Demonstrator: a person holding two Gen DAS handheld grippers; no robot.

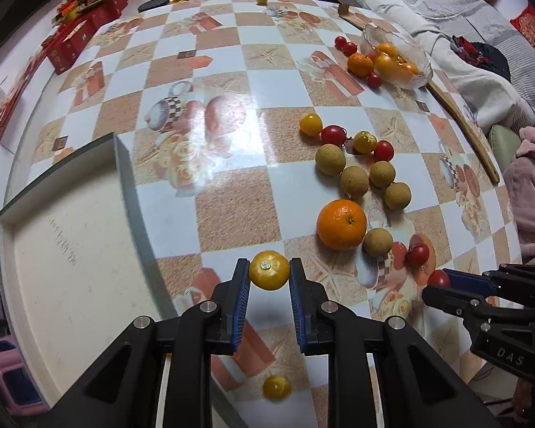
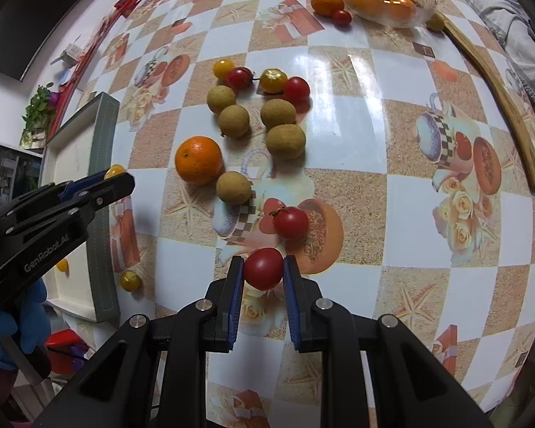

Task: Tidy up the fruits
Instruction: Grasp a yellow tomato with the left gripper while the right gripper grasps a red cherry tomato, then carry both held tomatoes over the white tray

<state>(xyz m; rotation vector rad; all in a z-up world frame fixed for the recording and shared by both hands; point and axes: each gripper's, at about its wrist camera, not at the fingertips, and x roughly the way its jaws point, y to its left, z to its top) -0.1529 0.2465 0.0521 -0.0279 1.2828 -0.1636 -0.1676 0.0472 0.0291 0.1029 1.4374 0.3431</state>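
Left to right: the white box (image 1: 71, 249) sits at the table's (image 1: 232, 214) left edge; your left gripper (image 1: 269, 271) is clamped on a yellow tomato (image 1: 269, 270) beside it; an orange (image 1: 341, 224) and longans (image 1: 354, 181) lie mid-table; your right gripper (image 2: 263, 269) is clamped on a red tomato (image 2: 263, 268).

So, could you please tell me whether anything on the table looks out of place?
Yes: one yellow tomato sits alone on the table beside the box, apart from the main fruit cluster. A small yellow fruit also lies outside the glass bowl.
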